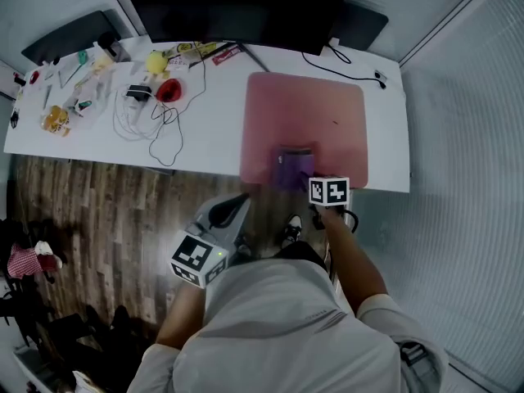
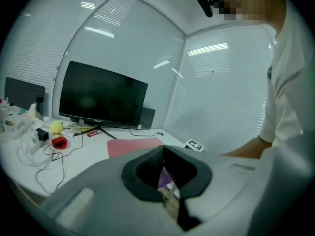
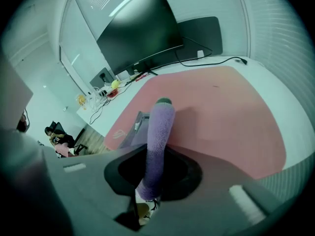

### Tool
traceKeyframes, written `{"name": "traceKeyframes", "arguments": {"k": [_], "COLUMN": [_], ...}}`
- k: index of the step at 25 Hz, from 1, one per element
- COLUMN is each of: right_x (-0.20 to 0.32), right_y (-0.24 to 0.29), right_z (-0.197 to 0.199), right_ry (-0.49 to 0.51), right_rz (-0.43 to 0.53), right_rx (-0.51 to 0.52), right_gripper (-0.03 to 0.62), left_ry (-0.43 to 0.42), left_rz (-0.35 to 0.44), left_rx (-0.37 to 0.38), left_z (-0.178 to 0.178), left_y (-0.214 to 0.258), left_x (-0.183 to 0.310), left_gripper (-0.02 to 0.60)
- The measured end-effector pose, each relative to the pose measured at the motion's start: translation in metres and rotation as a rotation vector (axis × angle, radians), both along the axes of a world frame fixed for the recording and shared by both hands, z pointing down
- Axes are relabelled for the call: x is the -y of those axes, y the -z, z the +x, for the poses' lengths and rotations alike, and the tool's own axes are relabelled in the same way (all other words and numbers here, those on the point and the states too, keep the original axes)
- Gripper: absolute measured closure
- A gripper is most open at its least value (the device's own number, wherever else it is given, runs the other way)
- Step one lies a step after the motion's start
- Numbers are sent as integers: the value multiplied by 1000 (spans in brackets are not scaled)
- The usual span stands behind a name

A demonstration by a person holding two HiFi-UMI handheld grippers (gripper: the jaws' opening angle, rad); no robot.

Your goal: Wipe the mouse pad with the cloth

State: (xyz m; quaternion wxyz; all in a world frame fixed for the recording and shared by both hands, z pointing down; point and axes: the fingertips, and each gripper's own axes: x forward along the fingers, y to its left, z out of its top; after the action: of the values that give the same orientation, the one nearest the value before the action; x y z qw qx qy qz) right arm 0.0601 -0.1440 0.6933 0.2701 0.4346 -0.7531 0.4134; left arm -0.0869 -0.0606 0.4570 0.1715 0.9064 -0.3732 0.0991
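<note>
We see the right gripper at the near edge of the pink mouse pad, its marker cube facing up. In the right gripper view, its jaws are clamped on the purple cloth. The cloth rises from between them as a thick rolled fold with a darker tip. A flatter part of the cloth lies on the pad to the left of that fold.

From the head view, the cloth sits on the pad's front strip, on the side nearest the person, touching the pad and just ahead of the right gripper. The pad lies flat on the white desk, toward the desk's right half, below the dark monitor.

The left gripper hangs off the desk, over the wooden floor, and is well apart from the pad. In the left gripper view, its jaws are pressed together with nothing between them. A sliver of purple shows past them (the cloth, seen from a distance).

The left half of the desk carries a loose tangle of cables, a yellow ball and a small red object. All of these are well apart from the pad. Smaller items at the far left corner are too small for us to tell.
</note>
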Motion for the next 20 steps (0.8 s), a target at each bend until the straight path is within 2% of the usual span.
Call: {"name": "traceKeyframes", "arguments": {"k": [7,13,20], "right_x": [-11,-24,-36], "right_y": [-7,-10,-9], "right_z": [119,217,298], "right_ry": [-150,-285,-398], "right_rz": [-10,-10,-2], "right_rx": [-32,-71,-124], "right_gripper": [536,536,537], "left_ry": [-86,-148,-174], "left_rz": [-9,14,56], "left_rx": [-5,-16,-20], "left_z": [79,140,184], "left_y": [-6,-1,11], "left_x": [13,25,36], "left_gripper": [578,578,578]}}
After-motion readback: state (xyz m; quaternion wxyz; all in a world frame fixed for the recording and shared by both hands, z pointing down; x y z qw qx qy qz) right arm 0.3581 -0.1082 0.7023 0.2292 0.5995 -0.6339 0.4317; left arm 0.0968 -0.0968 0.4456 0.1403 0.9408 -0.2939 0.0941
